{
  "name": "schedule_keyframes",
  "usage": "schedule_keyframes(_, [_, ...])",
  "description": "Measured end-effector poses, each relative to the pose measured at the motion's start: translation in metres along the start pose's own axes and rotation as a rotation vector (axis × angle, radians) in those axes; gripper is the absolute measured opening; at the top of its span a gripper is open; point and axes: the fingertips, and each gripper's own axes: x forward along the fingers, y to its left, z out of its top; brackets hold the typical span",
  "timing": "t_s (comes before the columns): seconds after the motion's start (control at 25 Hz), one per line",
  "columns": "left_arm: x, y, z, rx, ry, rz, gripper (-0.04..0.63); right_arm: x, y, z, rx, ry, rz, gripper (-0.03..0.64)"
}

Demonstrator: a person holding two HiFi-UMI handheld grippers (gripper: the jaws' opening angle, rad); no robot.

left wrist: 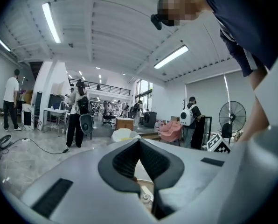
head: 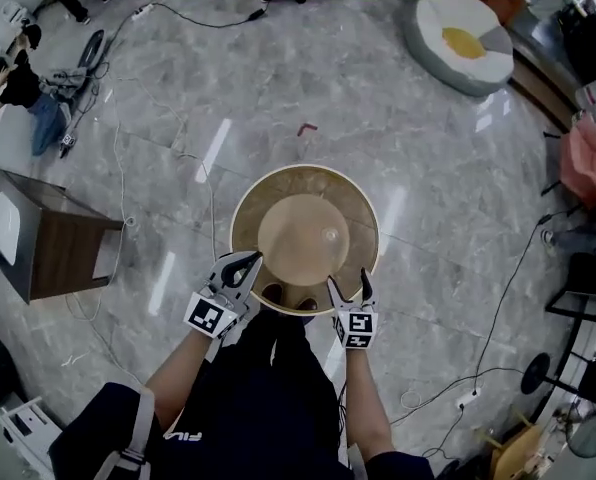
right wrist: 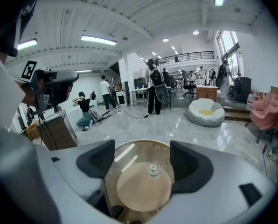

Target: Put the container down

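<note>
A small clear container (head: 330, 234) stands upright on the round glass table (head: 246, 200), over its tan inner disc. My right gripper (head: 348, 283) hovers open at the table's near rim, short of the container and holding nothing. In the right gripper view the container (right wrist: 153, 170) appears between and beyond the spread jaws of the right gripper (right wrist: 142, 161). My left gripper (head: 248, 260) is shut at the table's near-left rim with nothing in it. In the left gripper view the left gripper (left wrist: 139, 144) has its pads pressed together, and the container (left wrist: 145, 199) peeks out below them.
A brown wooden box (head: 53, 248) stands on the floor to the left. A white beanbag (head: 463, 33) lies far right, with pink chairs (head: 590, 158) beyond. Cables (head: 193, 18) trail over the marble floor. A small red item (head: 306, 128) lies past the table. People stand in the background.
</note>
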Motion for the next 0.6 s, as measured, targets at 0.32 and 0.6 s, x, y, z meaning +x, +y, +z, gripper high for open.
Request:
schedule_keyframes(0.32, [-0.016, -0.046, 0.060, 0.020, -0.034, -0.053, 0.025, -0.077, 0.023, 0.042, 0.015, -0.057, 0.010, 0.362])
schedule_keyframes(0.6, [-0.022, -0.071, 0.087, 0.024, -0.095, -0.078, 0.025, -0.123, 0.035, 0.100, -0.038, -0.213, 0.030, 0.362])
